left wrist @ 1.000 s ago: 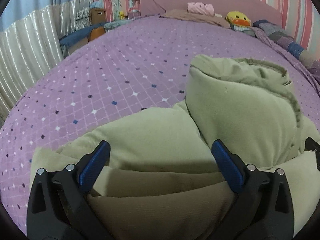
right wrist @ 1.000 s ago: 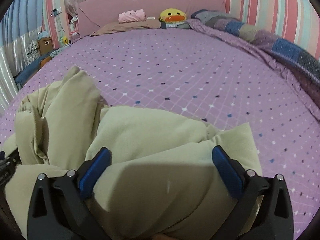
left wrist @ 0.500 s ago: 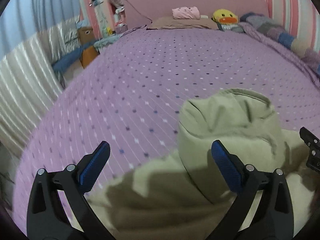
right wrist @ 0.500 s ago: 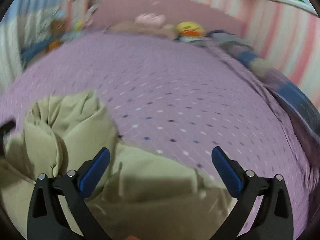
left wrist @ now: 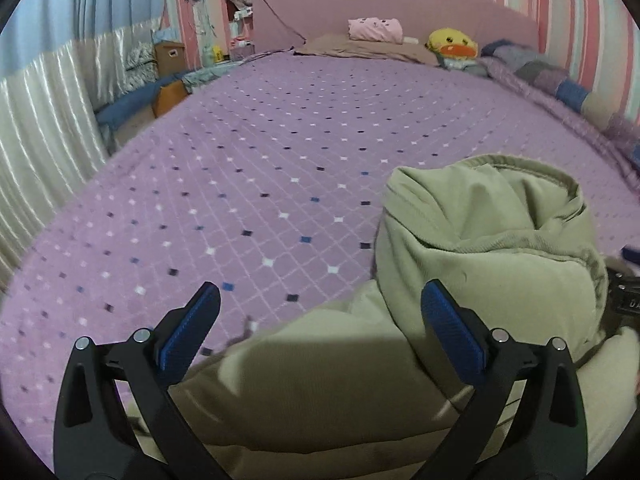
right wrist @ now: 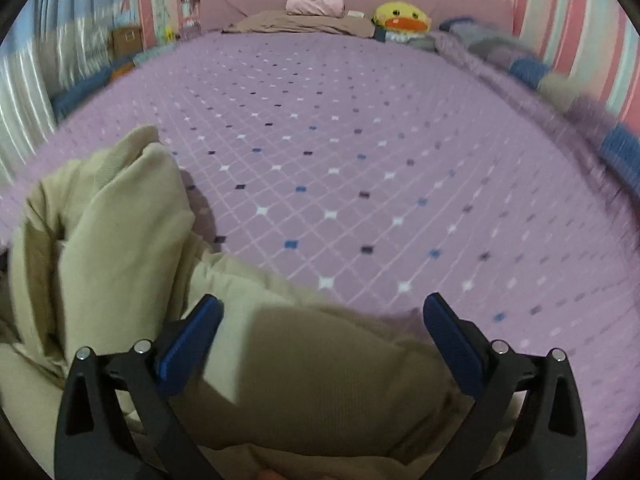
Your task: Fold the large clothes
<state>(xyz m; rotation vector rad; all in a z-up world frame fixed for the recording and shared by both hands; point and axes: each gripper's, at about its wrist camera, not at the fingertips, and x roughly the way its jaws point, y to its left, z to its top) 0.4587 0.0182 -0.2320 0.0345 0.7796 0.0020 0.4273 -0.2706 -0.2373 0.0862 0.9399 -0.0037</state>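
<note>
A bulky olive-green garment lies bunched on the purple bedspread, its hood standing up at the right of the left wrist view. My left gripper is open and empty, above the garment's near folded edge. In the right wrist view the same garment fills the lower left, hood at left. My right gripper is open and empty, hovering over the garment's near fold. Part of the right gripper shows at the right edge of the left wrist view.
At the headboard end lie a brown pillow, a pink rolled cloth and a yellow duck plush. A patchwork quilt runs along the right side. A cardboard box and curtains stand left of the bed.
Both grippers have pulled back and lifted away from the garment; less cloth sits between their jaws and more bedspread shows. Both stay open.
</note>
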